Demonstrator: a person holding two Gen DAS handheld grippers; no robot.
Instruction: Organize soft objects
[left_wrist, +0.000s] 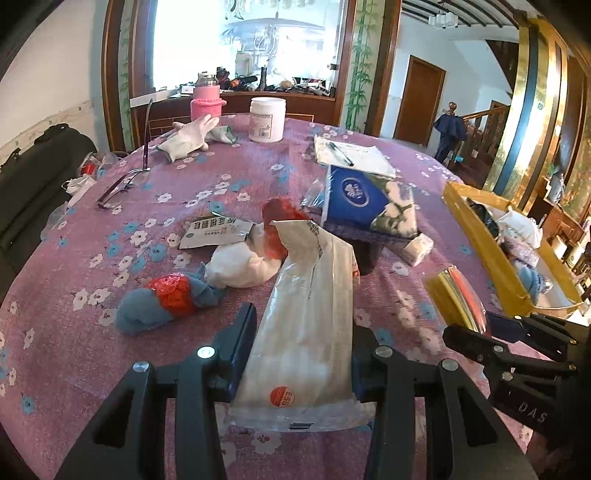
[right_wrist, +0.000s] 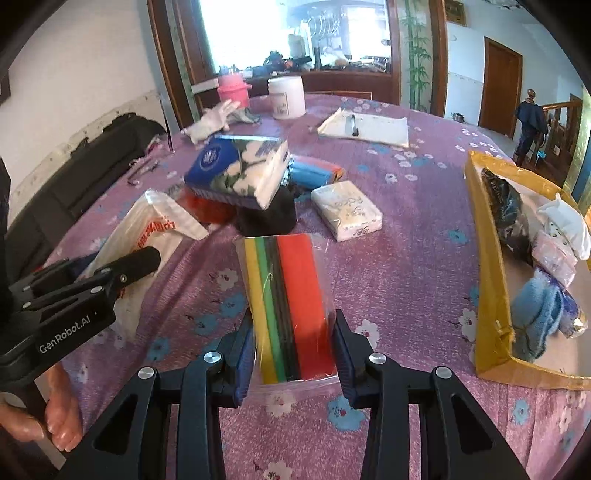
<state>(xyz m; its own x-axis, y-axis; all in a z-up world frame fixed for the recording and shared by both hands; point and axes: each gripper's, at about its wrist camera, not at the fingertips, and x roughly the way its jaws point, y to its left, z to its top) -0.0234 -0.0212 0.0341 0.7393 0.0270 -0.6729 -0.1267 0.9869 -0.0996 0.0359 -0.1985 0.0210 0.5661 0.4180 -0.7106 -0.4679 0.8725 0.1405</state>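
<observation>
So both tools are loaded at once here. The left tool (left_wrist: 301, 354) has its pads clamped on the sides of a long white crinkly plastic bag with red print (left_wrist: 306, 314), gripped near its bottom end so the rest of it sticks out forward over the surface (left_wrist: 55, 332), which wears a purple cloth with a flower pattern. The right tool (right_wrist: 293, 354) is pinched on a clear-wrapped pack of sponges in yellow, green, black and red stripes (right_wrist: 286, 299), held by its two long edges, which makes sense since the flat faces are too wide to span.

The yellow cardboard box (right_wrist: 487, 288) sits on the right side of the surface and already has soft stuff in it: a fluffy blue cloth (right_wrist: 535, 314), a white pouch, something dark. My guess is that's the drop-off spot, and the sponge pack is nearer to it, so it probably goes in first.

Still loose in the middle: a blue and white tissue pack (right_wrist: 236, 173) propped on something black, a small white wrapped tissue packet (right_wrist: 347, 212), a blue cloth bundle with red mesh (left_wrist: 166, 299), and a white glove (left_wrist: 188, 136) at the far side.

A hand (right_wrist: 55, 424) shows at the near left of the right tool's view, gripping the left tool's handle.
</observation>
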